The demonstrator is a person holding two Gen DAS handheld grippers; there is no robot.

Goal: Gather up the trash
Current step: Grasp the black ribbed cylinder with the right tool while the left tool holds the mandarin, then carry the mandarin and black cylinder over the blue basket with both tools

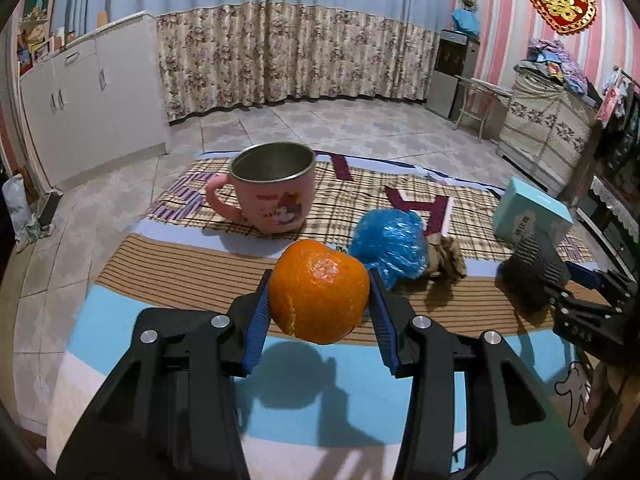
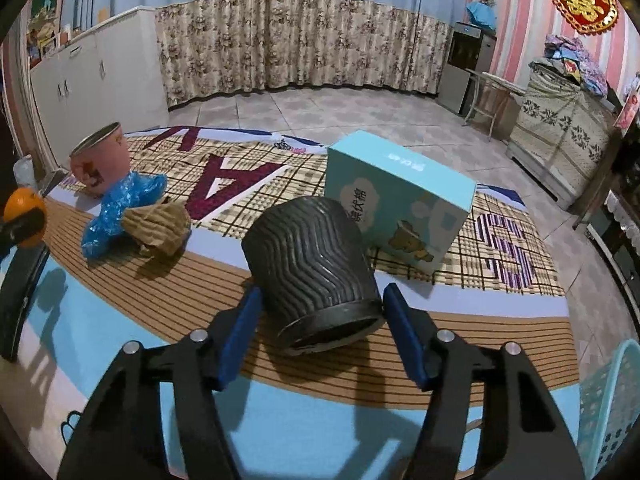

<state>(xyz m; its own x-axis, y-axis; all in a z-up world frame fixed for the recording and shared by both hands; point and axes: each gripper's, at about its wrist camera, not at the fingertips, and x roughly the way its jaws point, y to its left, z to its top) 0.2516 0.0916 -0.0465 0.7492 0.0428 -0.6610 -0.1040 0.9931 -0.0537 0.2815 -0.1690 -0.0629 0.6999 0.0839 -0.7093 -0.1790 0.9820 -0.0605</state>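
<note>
An orange (image 1: 320, 292) with a split in its peel hangs a little above the tablecloth, and my left gripper (image 1: 319, 280) is shut on it, blue pads pressing both sides. The orange (image 2: 24, 216) also shows at the left edge of the right wrist view. A black ribbed cup (image 2: 316, 264) lies on its side, mouth toward the camera. My right gripper (image 2: 322, 292) has its pads against both sides of the cup's rim. A crumpled blue plastic bag (image 1: 388, 244) and a wad of brown paper (image 1: 444, 260) lie on the cloth between the two grippers.
A pink mug (image 1: 272, 192) with a steel lining stands upright behind the orange. A teal box (image 2: 400, 208) stands just behind the black cup. A teal slatted basket (image 2: 612, 408) shows at the lower right. Tiled floor, white cabinets and curtains lie beyond the table.
</note>
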